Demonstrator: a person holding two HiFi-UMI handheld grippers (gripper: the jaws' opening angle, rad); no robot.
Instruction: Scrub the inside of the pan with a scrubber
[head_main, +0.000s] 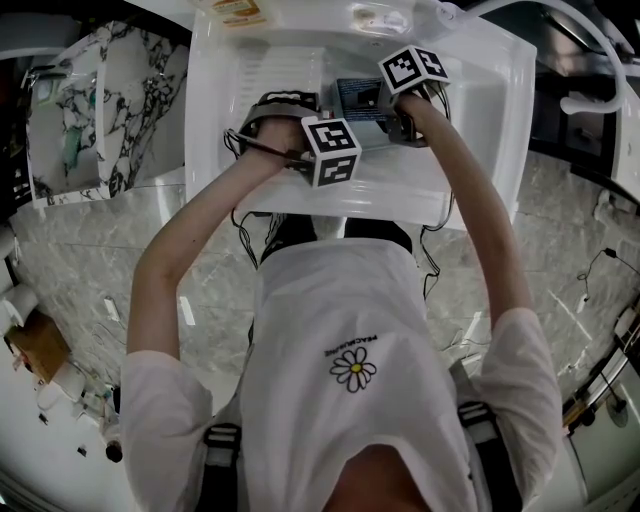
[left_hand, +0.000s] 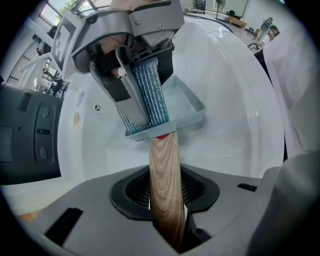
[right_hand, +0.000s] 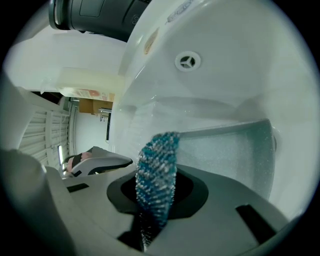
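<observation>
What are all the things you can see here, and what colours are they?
square pan with a wooden handle: one, pale blue-grey, held over the sink by its handle
sparkly woven scrubber: one, blue and white, reaching into the pan
sink: one, white, under the pan
marble floor: one, grey-white, below the sink
T-shirt with a daisy: one, white, on the person
left gripper: one, grey, shut on the pan's handle
right gripper: one, grey, shut on the scrubber
marker cubes: two, black and white, one on each gripper
</observation>
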